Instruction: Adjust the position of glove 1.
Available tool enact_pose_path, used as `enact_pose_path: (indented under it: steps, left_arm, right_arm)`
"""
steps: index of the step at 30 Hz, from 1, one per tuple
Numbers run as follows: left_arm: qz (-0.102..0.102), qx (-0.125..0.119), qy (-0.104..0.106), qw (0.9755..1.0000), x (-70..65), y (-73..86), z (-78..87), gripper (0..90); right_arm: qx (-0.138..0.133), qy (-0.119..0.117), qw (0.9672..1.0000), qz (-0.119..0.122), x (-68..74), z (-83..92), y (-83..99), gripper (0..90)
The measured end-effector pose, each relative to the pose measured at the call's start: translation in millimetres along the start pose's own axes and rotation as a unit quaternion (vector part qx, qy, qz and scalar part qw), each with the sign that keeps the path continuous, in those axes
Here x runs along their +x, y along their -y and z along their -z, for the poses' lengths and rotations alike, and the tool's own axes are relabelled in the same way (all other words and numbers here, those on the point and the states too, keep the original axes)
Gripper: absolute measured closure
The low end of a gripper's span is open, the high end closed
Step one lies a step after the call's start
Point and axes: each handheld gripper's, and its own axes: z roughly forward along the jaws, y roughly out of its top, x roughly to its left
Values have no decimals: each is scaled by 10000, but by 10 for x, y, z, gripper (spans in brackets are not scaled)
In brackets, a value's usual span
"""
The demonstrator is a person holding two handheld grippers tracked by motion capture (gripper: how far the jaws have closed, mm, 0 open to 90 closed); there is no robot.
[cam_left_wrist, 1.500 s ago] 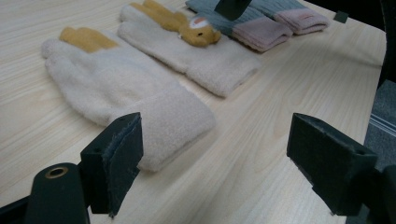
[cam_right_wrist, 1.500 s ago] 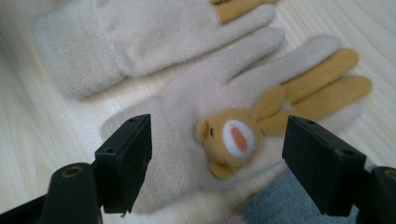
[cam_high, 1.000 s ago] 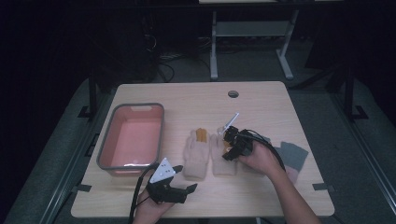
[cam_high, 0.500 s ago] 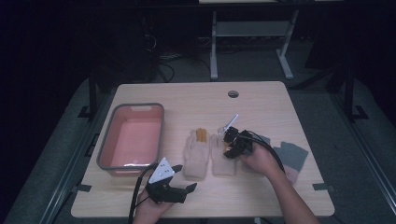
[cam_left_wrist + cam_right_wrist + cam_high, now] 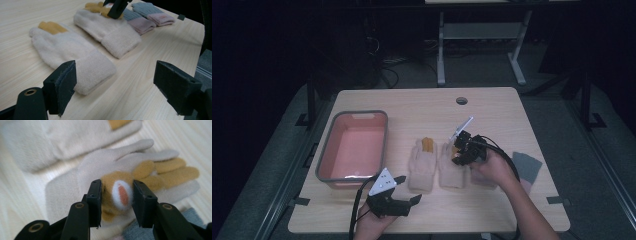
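pink tub (image 5: 353, 150): left of centre on the worktop (image 5: 492, 107), untouched.
left gripper (image 5: 404, 192): lower centre, fingers spread wide on nothing, parked as before.
left glove (image 5: 422, 160): flat, mid-frame.
right glove (image 5: 452, 167): just right of it; tan tip pinched.
right gripper (image 5: 116, 195): fingers just closed on that tip; lift into tub seems next.

A pink tub (image 5: 353, 150) with a grey rim sits on the counter (image 5: 422, 102); grey-and-pink gloves (image 5: 150, 16) lie near its edge.
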Motion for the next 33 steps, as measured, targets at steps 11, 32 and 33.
enact_pose_path:
  steps: [11, 32, 33]
  left_arm:
    - [63, -63, -25, 10000, -1, 4, 12, 186]
    - [108, -77, -72, 9999, 29, -1, 61, 186]
    - [95, -69, -76, 9999, 32, -3, 67, 186]
  right_arm:
    - [-268, 43, 9993, 242, 151, 272, -210, 625]
    - [-309, -297, 9977, 525, 431, -6, -716, 626]
    - [-309, -297, 9977, 525, 431, -6, -716, 626]
